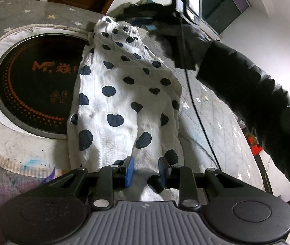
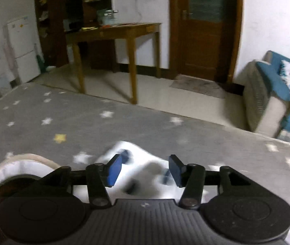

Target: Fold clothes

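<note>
Grey star-print table cover (image 1: 216, 110) with a round black hotplate (image 1: 36, 85) inset at 9 o'clock; spotted white garment (image 1: 124, 102) lies lengthwise, partly over the hotplate's 3 o'clock edge. Left gripper (image 1: 146, 169) spread over its near end, right gripper (image 2: 145, 168) spread over the far end, blurred. Suggest pinching both layers squarely before lifting, keeping edges aligned

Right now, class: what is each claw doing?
Left claw: open, its pads either side of the polka-dot garment, not clamping.
Right claw: open, holding nothing.
</note>
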`<action>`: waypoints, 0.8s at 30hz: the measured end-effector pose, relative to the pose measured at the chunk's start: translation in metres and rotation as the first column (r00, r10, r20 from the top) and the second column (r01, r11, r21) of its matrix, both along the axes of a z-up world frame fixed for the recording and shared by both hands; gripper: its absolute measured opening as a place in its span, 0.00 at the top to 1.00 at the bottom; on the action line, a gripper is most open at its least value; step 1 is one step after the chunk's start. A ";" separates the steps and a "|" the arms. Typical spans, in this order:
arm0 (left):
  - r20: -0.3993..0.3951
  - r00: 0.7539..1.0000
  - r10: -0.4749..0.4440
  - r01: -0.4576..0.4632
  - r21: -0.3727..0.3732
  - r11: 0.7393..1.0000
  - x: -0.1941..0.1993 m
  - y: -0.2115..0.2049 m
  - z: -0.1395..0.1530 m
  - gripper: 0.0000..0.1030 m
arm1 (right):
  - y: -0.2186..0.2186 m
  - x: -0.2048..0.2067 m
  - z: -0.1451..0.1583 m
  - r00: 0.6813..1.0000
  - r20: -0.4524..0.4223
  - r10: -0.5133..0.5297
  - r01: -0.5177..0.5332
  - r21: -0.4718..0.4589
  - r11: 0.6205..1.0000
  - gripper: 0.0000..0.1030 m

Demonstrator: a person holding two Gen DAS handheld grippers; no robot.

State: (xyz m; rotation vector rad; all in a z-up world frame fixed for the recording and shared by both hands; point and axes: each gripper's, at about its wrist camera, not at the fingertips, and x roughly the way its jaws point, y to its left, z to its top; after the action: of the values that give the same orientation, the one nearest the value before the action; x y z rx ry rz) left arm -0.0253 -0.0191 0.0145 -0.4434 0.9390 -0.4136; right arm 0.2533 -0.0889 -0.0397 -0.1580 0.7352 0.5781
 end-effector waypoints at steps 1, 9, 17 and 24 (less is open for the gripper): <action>0.000 1.000 0.001 -0.001 0.002 1.000 0.000 -0.001 0.000 0.71 | -0.007 0.001 -0.001 1.000 -0.003 -0.010 0.010 0.003 1.000 0.46; -0.003 1.000 0.001 -0.001 0.019 1.000 0.002 -0.007 0.004 0.63 | -0.054 0.009 -0.011 0.997 -0.021 -0.078 0.078 0.025 0.997 0.45; -0.003 1.000 0.001 -0.001 0.035 0.999 0.003 -0.011 0.007 0.59 | -0.051 0.011 -0.016 0.998 -0.012 -0.066 0.067 0.052 0.996 0.60; 0.020 1.000 0.019 -0.021 0.061 0.998 -0.001 -0.009 0.017 0.52 | -0.053 0.004 -0.008 0.998 -0.003 -0.070 0.070 0.083 0.994 0.84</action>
State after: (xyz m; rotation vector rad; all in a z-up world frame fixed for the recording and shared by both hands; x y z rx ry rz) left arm -0.0263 -0.0280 0.0317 -0.3918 0.9257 -0.3691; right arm 0.2569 -0.1418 -0.0479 -0.0554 0.7132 0.5411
